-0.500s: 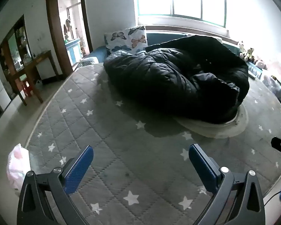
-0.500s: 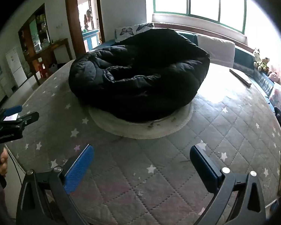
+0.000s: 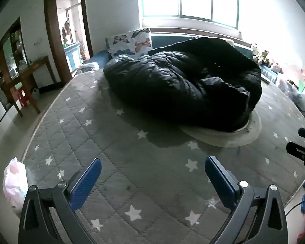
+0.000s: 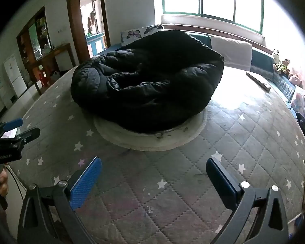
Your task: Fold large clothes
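Observation:
A large black puffy down coat [image 3: 185,85] lies bunched in a heap on the grey star-patterned mattress [image 3: 116,162], partly over a round whitish mat [image 3: 233,136]. It also shows in the right wrist view [image 4: 148,87]. My left gripper [image 3: 152,174] is open and empty, above the mattress well short of the coat. My right gripper [image 4: 153,174] is open and empty, also in front of the coat. The right gripper shows at the right edge of the left wrist view [image 3: 301,144], and the left gripper at the left edge of the right wrist view [image 4: 12,132].
A butterfly pillow [image 3: 130,42] and a white pillow [image 4: 231,52] lie at the headboard. Stuffed toys [image 4: 282,67] line the right side. A wooden desk [image 3: 28,81] and a doorway [image 3: 69,40] stand left. A pink-white plastic bag [image 3: 16,183] sits off the mattress's left edge.
Both grippers have shifted only slightly; the coat sits a little lower in each view. Both stay open and empty.

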`<action>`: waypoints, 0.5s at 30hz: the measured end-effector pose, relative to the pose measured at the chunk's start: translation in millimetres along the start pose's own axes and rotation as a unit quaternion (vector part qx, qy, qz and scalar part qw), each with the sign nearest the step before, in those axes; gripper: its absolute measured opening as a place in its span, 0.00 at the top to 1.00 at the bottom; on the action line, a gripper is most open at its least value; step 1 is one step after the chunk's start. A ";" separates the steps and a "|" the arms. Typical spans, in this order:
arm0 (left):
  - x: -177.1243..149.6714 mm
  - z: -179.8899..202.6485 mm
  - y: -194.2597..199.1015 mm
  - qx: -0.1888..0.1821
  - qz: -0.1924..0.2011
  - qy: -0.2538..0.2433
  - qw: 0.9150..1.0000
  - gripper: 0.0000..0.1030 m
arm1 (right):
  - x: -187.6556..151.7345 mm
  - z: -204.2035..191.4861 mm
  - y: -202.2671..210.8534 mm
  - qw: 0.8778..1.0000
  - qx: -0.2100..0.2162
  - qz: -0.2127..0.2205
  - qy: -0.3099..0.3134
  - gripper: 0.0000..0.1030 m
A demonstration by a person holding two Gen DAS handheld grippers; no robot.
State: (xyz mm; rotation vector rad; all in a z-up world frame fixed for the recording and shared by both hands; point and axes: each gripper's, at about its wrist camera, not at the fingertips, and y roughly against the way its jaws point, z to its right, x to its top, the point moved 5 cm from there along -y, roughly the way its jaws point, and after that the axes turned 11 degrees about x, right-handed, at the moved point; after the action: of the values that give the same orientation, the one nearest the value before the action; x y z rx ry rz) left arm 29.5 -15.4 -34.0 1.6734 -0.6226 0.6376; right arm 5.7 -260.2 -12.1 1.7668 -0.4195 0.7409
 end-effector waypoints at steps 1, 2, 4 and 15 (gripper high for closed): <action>-0.3 1.7 1.0 -0.002 0.000 -0.002 1.000 0.00 | 0.0 0.4 -0.2 1.000 0.001 0.000 0.000 0.00; -0.6 3.1 2.2 -0.003 0.000 -0.003 1.000 0.00 | -0.2 0.6 0.2 1.000 0.000 0.000 0.000 0.00; -0.8 4.6 3.0 -0.009 0.000 -0.005 1.000 0.00 | -0.2 1.2 0.0 1.000 -0.001 0.001 0.002 0.00; 0.4 15.3 10.1 -0.036 0.004 -0.016 0.999 0.00 | -0.1 2.0 0.7 1.000 -0.004 0.002 0.004 0.00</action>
State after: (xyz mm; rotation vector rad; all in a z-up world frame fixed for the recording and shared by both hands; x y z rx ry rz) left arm 23.9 -32.2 -29.4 1.6184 -0.6679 0.5873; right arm 5.7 -262.3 -12.1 1.7548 -0.4201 0.7481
